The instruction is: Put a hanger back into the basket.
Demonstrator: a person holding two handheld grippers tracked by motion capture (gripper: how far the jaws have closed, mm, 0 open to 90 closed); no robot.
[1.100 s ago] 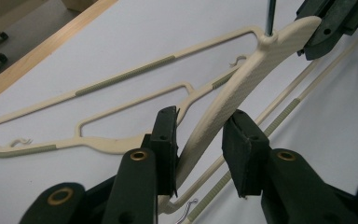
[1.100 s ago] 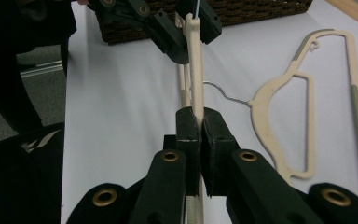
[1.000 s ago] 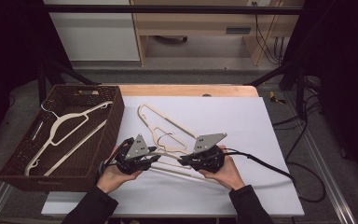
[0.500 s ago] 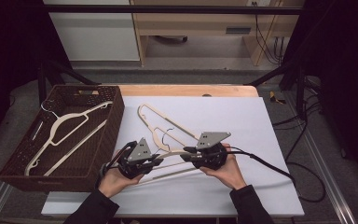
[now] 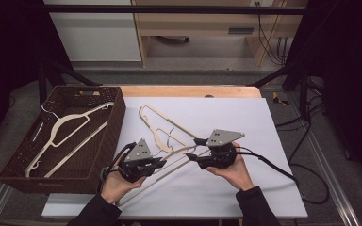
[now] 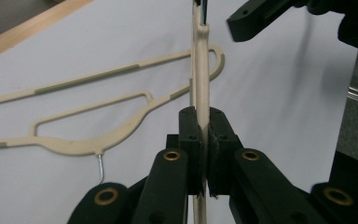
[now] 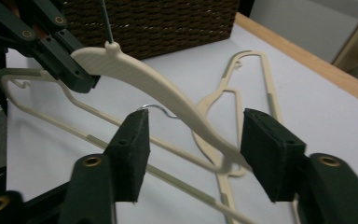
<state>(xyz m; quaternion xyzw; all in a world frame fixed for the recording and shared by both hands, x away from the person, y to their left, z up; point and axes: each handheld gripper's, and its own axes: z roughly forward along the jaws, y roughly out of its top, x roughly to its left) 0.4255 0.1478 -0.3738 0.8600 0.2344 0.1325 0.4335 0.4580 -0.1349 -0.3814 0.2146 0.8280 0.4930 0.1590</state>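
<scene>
A cream hanger (image 5: pixel 176 164) is lifted off the white table between my two grippers. My left gripper (image 5: pixel 162 162) is shut on it, having just closed further; in the left gripper view the pads (image 6: pixel 192 140) pinch its thin edge (image 6: pixel 199 70). My right gripper (image 5: pixel 195 149) faces it from the right, its jaws having just been opening. In the right gripper view the hanger's curved arm (image 7: pixel 158 86) passes between the spread pads (image 7: pixel 133 158) without touching them. A second cream hanger (image 5: pixel 158 117) lies flat on the table behind.
A brown wicker basket (image 5: pixel 117 117) stands at the table's left with another cream hanger (image 5: pixel 66 125) inside. The white table top (image 5: pixel 245 117) stretches to the right and back. Cables trail from my right gripper over the right edge.
The right gripper's jaws have opened off the hanger, while the left gripper's jaws have closed onto it. Both hands have stayed almost where they were.
</scene>
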